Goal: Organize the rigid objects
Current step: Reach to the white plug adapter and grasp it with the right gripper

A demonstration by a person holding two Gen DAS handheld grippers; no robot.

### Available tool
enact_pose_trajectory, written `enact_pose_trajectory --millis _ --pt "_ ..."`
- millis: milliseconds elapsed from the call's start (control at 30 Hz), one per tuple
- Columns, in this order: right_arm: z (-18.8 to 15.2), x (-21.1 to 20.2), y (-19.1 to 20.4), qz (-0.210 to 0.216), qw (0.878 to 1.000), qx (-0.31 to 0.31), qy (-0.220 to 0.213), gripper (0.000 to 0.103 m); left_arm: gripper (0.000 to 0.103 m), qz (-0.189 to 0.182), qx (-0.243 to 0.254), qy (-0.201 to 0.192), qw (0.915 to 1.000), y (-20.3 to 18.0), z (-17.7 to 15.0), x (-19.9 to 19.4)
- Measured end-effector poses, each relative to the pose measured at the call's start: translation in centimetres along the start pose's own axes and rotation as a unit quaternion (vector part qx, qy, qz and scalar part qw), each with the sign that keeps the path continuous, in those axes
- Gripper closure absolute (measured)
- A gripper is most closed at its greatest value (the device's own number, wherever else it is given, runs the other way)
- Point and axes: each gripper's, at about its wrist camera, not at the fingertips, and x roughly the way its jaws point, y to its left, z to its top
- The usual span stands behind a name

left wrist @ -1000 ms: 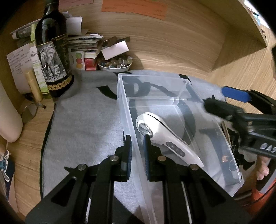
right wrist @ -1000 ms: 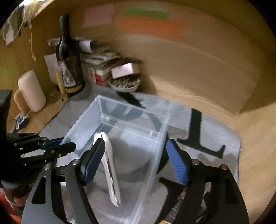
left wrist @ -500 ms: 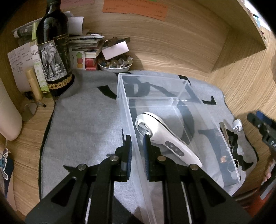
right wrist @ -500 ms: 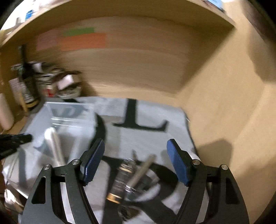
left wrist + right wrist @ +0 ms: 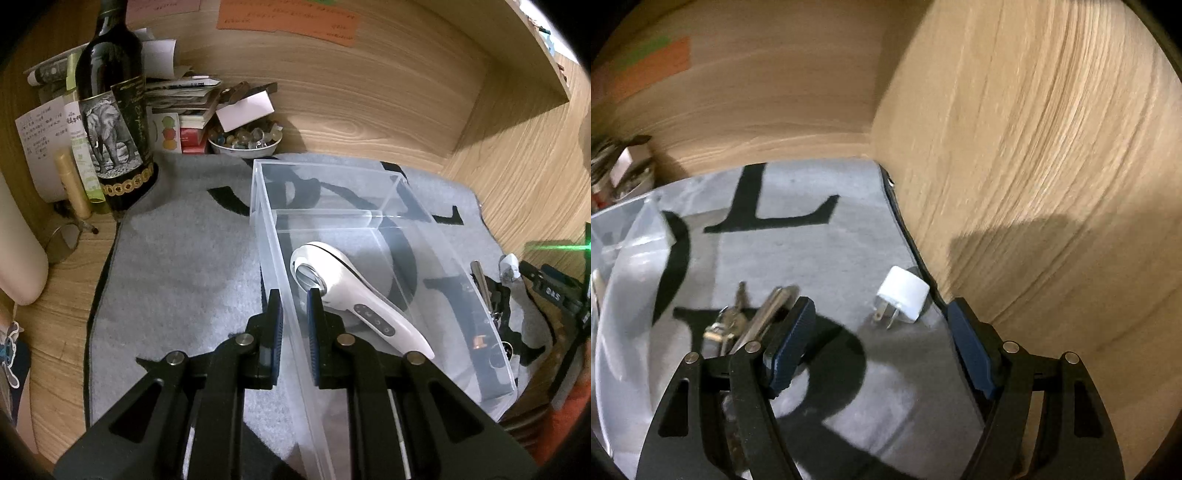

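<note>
Left gripper (image 5: 294, 302) clenched on near wall of clear plastic bin (image 5: 443, 236), one pad outside, one inside; steadying it. White handheld device (image 5: 354, 295) already in bin, just right of inner pad. Right gripper (image 5: 881, 332) released, jaws wide, empty; white plug adapter (image 5: 905, 297) just ahead between jaws, on grey mat (image 5: 820, 258), prongs toward tongs. Adapter judged light, stiff, smooth-shelled, likely slippery: best taken across flat body sides, not prongs. Keys and metal clip (image 5: 750, 317) by left pad, risk of snagging. Wooden side wall (image 5: 1052, 184) close beyond right pad; little clearance there, open room leftward toward bin.
</note>
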Motion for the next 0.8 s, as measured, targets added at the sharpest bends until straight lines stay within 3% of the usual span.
enact_pose_trajectory --millis 233,333,567,800 --pt "0.4 2.8 -0.7 0.018 0.999 0.021 0.036 0.032 0.090 -0.002 0.000 0.003 1.0000 0.1 0.2 0.0" --pt "0.5 4.2 -1.3 0.045 0.997 0.034 0.053 0.035 0.090 -0.003 0.003 0.006 1.0000 0.1 0.3 0.0" --pt "1.2 7.0 -1.4 0.063 0.994 0.047 0.080 0.065 0.091 0.000 0.006 0.007 1.0000 -0.1 0.3 0.1" --pt "1.8 6.3 -0.3 0.056 0.997 0.023 0.054 0.067 0.091 0.007 0.005 0.002 1.0000 -0.1 0.4 -0.1"
